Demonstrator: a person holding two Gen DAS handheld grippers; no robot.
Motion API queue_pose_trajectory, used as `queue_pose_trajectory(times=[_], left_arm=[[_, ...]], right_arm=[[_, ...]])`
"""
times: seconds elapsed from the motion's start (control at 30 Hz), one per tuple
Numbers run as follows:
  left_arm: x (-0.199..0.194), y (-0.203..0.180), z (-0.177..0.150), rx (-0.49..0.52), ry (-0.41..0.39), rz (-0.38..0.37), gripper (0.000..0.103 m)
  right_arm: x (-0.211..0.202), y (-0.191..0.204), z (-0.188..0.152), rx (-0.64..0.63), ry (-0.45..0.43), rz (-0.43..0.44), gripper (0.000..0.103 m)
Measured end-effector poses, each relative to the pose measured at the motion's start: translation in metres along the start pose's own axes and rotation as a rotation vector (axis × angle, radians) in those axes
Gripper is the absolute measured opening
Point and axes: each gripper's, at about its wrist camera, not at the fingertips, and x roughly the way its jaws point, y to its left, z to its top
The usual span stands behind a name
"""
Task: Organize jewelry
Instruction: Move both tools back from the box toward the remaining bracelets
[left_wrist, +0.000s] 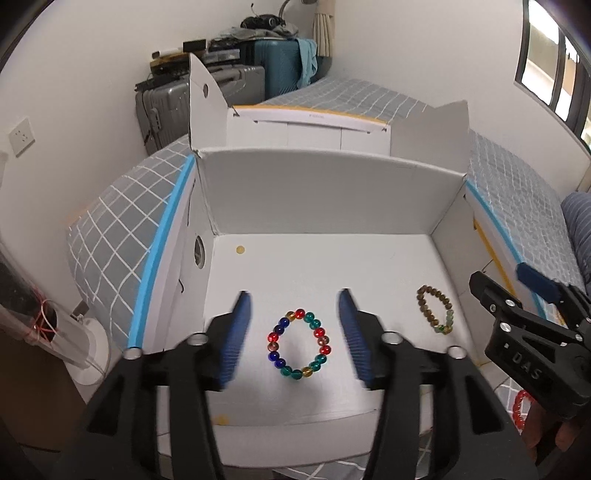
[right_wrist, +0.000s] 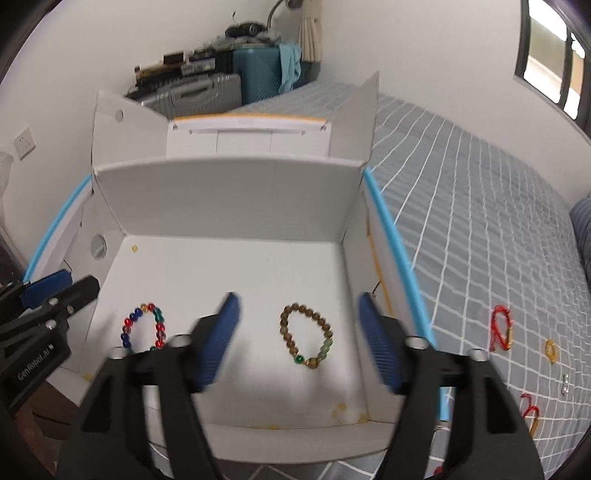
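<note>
- Left tongs (left_wrist: 295, 334): blue pads spread apart, nothing gripped; multicoloured bead bracelet (left_wrist: 298, 344) lying flat on the box floor between the pads, clear of both.
- Right tongs (right_wrist: 297, 328): spread wide, empty; brown bead bracelet (right_wrist: 307, 338) flat on the box floor in the gap, untouched by either pad.
- Both bracelets inside the white cardboard box (right_wrist: 229, 199), side by side yet well apart. Judged as deliberate spacing, so the two loops do not tangle and each stays easy to pick out.
- Each tongs poised directly over its own bracelet, angled downward. Judged as a release just made, or a grasp about to be made; cannot tell which.
- Beyond the box's right wall, on the checked bed cover (right_wrist: 480, 229): red cord bracelet (right_wrist: 502, 326), small gold ring (right_wrist: 551, 350), further small pieces near the frame edge. Judged as still to be sorted.
- Farthest: suitcases (left_wrist: 280, 62) stacked against the wall.
</note>
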Motion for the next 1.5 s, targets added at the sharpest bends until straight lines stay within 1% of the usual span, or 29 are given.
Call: queue_pose_trajectory(times=[0.03, 0.1, 0.2, 0.27, 0.4, 0.57, 0.73, 0.93, 1.13, 1.23, 1.3, 1.4, 1.5], left_arm=[[-0.004, -0.001, 0.0, -0.001, -0.013, 0.0, 0.062], [-0.012, -0.004, 0.0, -0.001, -0.032, -0.002, 0.073], [-0.022, -0.012, 0.001, 0.004, -0.053, -0.017, 0.079], [-0.029, -0.02, 0.001, 0.013, -0.07, -0.023, 0.089], [-0.043, -0.041, 0.0, 0.041, -0.101, -0.043, 0.095], [-0.054, -0.077, -0.004, 0.089, -0.112, -0.081, 0.097], [-0.061, -0.113, -0.013, 0.128, -0.11, -0.13, 0.097], [-0.065, -0.165, -0.023, 0.194, -0.094, -0.186, 0.098], [-0.061, -0.226, -0.035, 0.267, -0.072, -0.251, 0.097], [-0.056, -0.262, -0.041, 0.308, -0.049, -0.293, 0.097], [-0.052, -0.291, -0.047, 0.34, -0.035, -0.322, 0.097], [-0.043, -0.322, -0.054, 0.372, -0.016, -0.35, 0.097], [-0.027, -0.355, -0.063, 0.41, 0.022, -0.381, 0.097]], right_arm=[[-0.005, -0.003, 0.0, 0.008, -0.018, -0.007, 0.085], [-0.013, -0.011, 0.0, 0.02, -0.035, -0.01, 0.089], [-0.022, -0.024, 0.0, 0.034, -0.051, -0.025, 0.092], [-0.028, -0.034, -0.001, 0.044, -0.061, -0.037, 0.094], [-0.045, -0.064, -0.006, 0.077, -0.071, -0.073, 0.094], [-0.071, -0.107, -0.017, 0.116, -0.087, -0.13, 0.095], [-0.092, -0.155, -0.033, 0.155, -0.08, -0.19, 0.095], [-0.11, -0.217, -0.056, 0.231, -0.064, -0.257, 0.095], [-0.12, -0.278, -0.08, 0.288, -0.044, -0.326, 0.095], [-0.122, -0.305, -0.092, 0.319, -0.033, -0.342, 0.095], [-0.12, -0.327, -0.101, 0.339, -0.019, -0.365, 0.095], [-0.114, -0.352, -0.112, 0.356, 0.0, -0.382, 0.095], [-0.103, -0.38, -0.125, 0.383, 0.021, -0.399, 0.095]])
